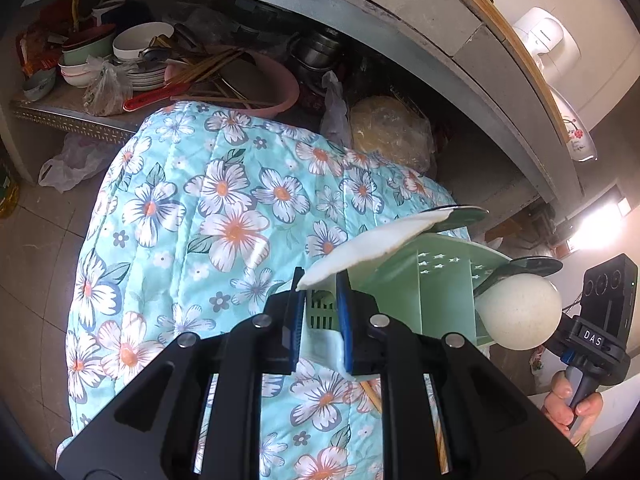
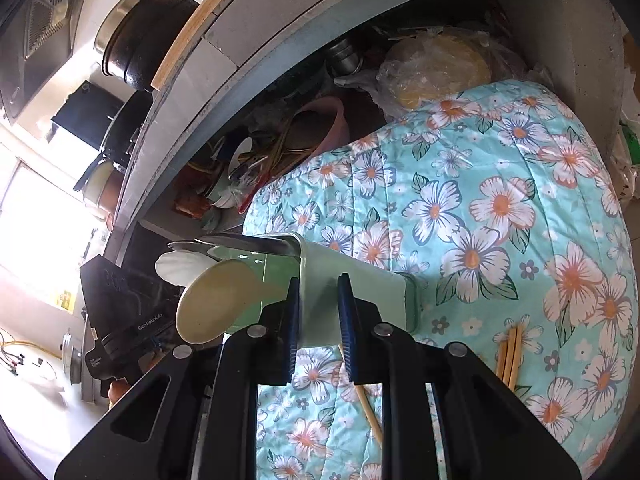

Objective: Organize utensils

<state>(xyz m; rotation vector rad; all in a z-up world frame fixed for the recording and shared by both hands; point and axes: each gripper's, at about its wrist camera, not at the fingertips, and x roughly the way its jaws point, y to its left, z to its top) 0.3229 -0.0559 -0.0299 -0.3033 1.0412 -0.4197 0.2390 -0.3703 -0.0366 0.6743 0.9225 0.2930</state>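
Observation:
A pale green utensil holder point(image 1: 436, 280) point(image 2: 360, 280) lies tilted on a turquoise floral quilted cloth point(image 1: 200, 200) point(image 2: 480, 220). From its mouth stick out a white spoon point(image 1: 360, 248), a cream round-bowled spoon point(image 1: 516, 312) point(image 2: 216, 304) and metal spoons point(image 1: 464, 214) point(image 2: 248, 242). My left gripper point(image 1: 320, 316) is shut on the holder's slotted end. My right gripper point(image 2: 320, 316) grips the holder's side wall, green plastic filling the gap between its pads. Loose wooden chopsticks point(image 2: 510, 354) lie on the cloth, and another chopstick point(image 2: 368, 408) lies beneath the right gripper.
Behind the cloth, a shelf under the concrete counter point(image 1: 400, 20) holds stacked bowls and plates point(image 1: 136, 52), a pink basin point(image 1: 256, 80) with chopsticks, steel pots point(image 1: 320, 48) and a bagged yellow lump point(image 1: 392, 128). A dark pot point(image 2: 144, 32) stands on the counter. Tiled floor point(image 1: 44, 240) lies left.

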